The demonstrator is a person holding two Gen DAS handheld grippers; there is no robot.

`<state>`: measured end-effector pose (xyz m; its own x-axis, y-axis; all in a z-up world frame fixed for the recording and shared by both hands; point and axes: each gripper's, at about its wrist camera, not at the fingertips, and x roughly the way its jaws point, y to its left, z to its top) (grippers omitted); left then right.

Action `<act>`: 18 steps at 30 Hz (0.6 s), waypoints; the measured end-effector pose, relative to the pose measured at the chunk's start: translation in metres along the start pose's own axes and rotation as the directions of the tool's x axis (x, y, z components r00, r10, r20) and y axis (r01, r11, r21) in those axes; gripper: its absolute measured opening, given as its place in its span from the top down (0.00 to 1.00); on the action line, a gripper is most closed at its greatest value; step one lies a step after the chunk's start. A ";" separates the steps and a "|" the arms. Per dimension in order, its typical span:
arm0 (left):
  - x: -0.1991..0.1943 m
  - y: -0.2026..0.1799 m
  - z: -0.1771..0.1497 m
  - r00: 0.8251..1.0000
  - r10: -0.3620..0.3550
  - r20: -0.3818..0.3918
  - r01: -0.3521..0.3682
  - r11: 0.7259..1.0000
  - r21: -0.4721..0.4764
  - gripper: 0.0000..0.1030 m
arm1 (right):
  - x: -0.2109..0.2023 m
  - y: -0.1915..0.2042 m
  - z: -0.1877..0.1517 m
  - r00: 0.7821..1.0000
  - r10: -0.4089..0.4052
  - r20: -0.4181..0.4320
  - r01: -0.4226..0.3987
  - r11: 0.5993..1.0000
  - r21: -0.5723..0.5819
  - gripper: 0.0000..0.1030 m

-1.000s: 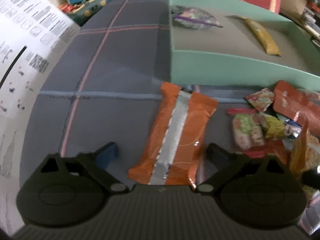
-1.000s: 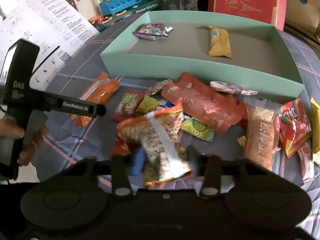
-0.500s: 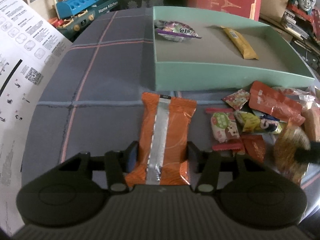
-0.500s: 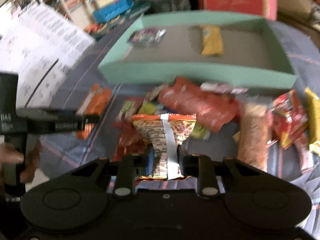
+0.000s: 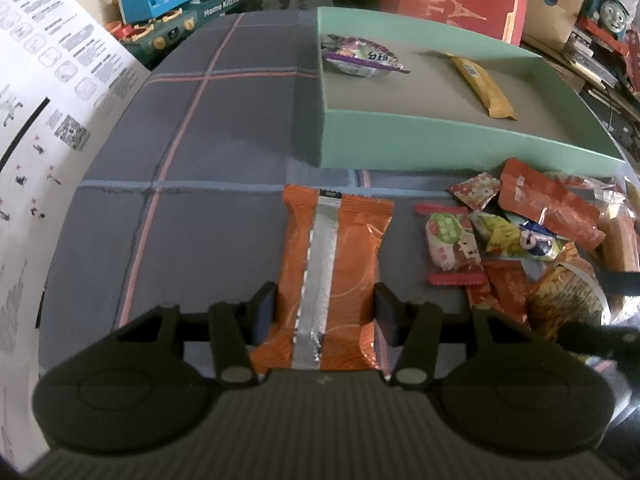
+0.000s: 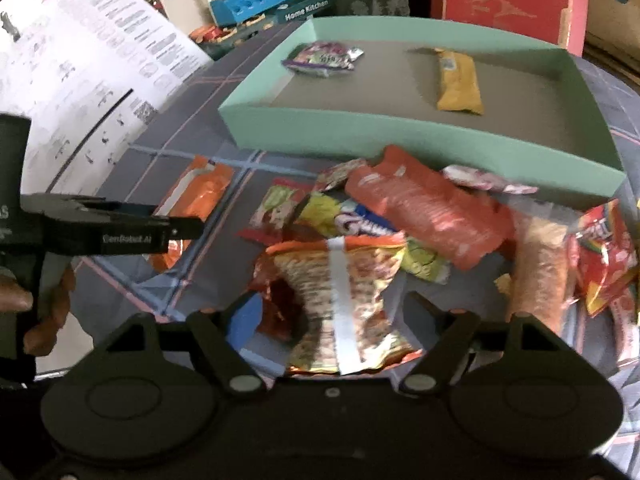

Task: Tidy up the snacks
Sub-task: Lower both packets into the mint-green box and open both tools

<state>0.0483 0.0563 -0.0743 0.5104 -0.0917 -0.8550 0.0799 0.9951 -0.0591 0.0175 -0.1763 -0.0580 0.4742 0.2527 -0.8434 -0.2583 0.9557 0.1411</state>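
Orange packet (image 5: 328, 276), lengthwise toward box (image 5: 440, 140), clamped by left gripper (image 5: 325, 312); right gripper (image 6: 332, 316) opening.

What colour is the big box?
Mint green box with a grey floor, clearest in the right wrist view.

One second ago the left gripper (image 5: 325, 314) stands wide around the orange packet (image 5: 332, 276), and the packet lies slanted toward 1 o'clock. Now the pads (image 5: 266, 312) press both sides of the packet, and it points straight to 12 o'clock. The right gripper (image 6: 334, 320) is closed tightly on the noodle packet (image 6: 340, 300) half a second ago; now its jaws are opening and the packet sits loose between them, touching no pad.
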 end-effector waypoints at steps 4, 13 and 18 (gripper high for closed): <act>0.004 0.005 -0.002 1.000 -0.010 -0.009 0.010 1.000 -0.016 0.49 | 0.013 0.003 -0.005 0.998 -0.053 -0.024 0.054 0.998 0.032 0.55; -0.016 0.010 0.001 0.996 -0.069 0.062 0.071 0.997 -0.040 0.52 | -0.016 -0.012 0.007 0.999 -0.039 0.026 0.035 0.991 0.131 0.69; -0.048 0.017 0.018 0.984 -0.096 0.148 0.106 0.992 -0.065 0.52 | -0.039 -0.018 0.024 0.997 -0.007 0.081 -0.006 0.986 0.164 0.69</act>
<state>0.0406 0.0765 -0.0246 0.6213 -0.1912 -0.7599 0.0777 0.9800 -0.1830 0.0244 -0.2000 -0.0152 0.5426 0.2571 -0.7997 -0.1199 0.9660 0.2291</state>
